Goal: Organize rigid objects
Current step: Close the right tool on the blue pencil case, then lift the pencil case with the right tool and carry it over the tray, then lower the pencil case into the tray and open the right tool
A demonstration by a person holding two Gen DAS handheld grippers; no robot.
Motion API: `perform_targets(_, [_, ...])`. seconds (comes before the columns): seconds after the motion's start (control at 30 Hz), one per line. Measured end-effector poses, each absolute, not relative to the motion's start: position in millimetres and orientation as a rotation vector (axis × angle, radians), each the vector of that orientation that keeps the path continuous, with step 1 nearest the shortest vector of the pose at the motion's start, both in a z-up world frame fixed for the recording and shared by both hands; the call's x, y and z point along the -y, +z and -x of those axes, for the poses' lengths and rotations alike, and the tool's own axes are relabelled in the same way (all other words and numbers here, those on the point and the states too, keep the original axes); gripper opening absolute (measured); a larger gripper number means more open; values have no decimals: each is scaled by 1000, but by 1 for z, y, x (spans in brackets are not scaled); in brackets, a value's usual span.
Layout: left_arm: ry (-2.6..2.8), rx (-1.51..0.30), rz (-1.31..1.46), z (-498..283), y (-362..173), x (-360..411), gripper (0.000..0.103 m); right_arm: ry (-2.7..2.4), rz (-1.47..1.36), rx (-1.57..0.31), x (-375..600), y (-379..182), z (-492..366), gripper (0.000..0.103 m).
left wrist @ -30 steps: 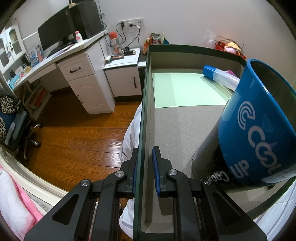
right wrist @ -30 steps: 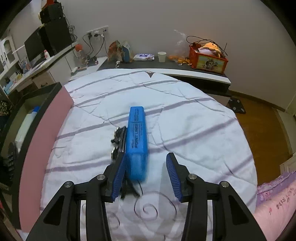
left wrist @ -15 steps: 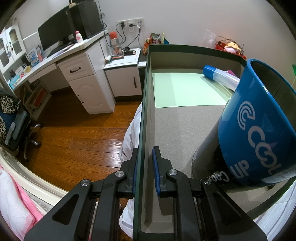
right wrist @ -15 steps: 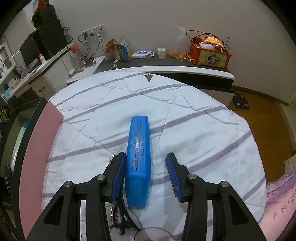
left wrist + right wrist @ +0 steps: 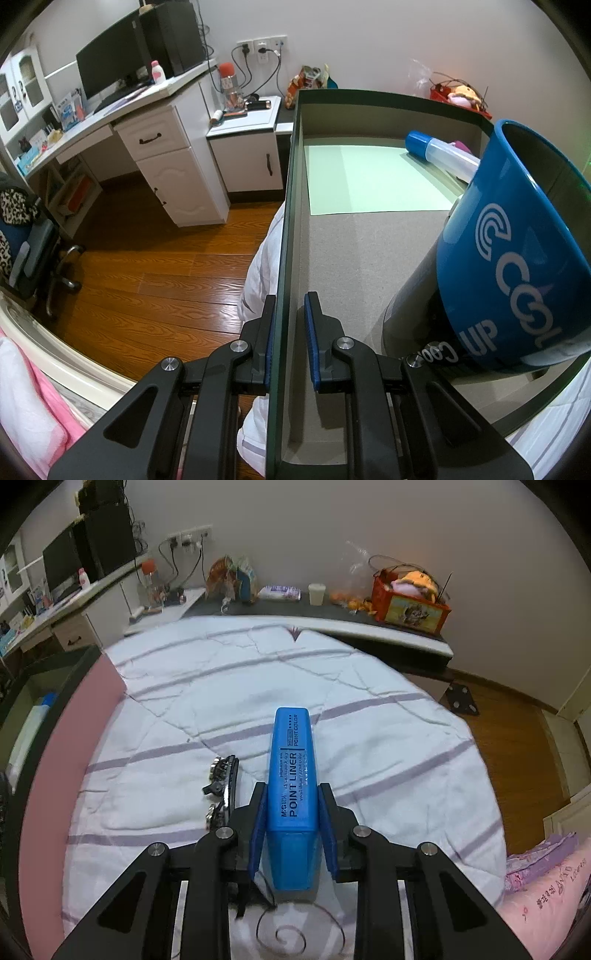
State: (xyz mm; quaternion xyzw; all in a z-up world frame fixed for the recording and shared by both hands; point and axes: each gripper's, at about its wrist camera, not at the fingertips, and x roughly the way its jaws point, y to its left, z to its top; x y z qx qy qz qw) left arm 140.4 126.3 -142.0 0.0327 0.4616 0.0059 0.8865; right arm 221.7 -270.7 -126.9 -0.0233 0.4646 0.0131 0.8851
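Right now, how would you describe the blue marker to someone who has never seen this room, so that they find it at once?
Look at the bed with the white quilt with purple stripes. Near its middle, the right gripper, whose jaws have just been closing, clamps the blue highlighter. Unlike the dark metal hair clip lying beside it, it is a flat, bright blue bar printed POINT LINER.

Right gripper (image 5: 291, 805): jaws have just been closing and now press both sides of the blue highlighter (image 5: 292, 794), where a second ago they stood wide with it loose between them. Highlighter now sits centred between the jaws, its near end lifted off the white bedspread (image 5: 388, 760). Dark hair clip (image 5: 221, 790) now lies clear, left of the jaws.
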Motion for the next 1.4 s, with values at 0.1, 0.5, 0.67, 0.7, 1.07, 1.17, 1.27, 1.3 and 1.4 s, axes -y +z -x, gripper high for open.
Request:
perform_targets(0.1, [13,-960,-69,-140,-142,-126,12,25,47,-928,266,-111,-211,27])
perform_targets(0.5, [12,-960,-66,-140,-143,-127,12,360,47,-833,169,-61,-185,27])
perform_targets(0.67, [13,-960,-68,-139,-143,-127,12,506,54,-848,116,-63,-184,27])
perform_targets(0.7, [12,-960,-67,-139,-143,-128,12,512,62,-848,109,-65,-185,27])
perform_targets(1.07, [11,-960,-63,-140,-143,-129,12,592,28,-943,55,-85,-211,27])
perform_targets(1.17, [13,-960,-62,-139,-144,-129,12,595,19,-953,47,-85,-217,27])
perform_targets(1.27, [12,-962,-58,-139,-144,-131,12,592,19,-968,41,-88,-221,27])
perform_targets(1.3, [12,-961,-56,-139,-145,-132,12,591,13,-971,41,-89,-222,27])
perform_targets(1.4, [14,-961,-62,-139,-145,-132,12,585,4,-987,41,-92,-224,27])
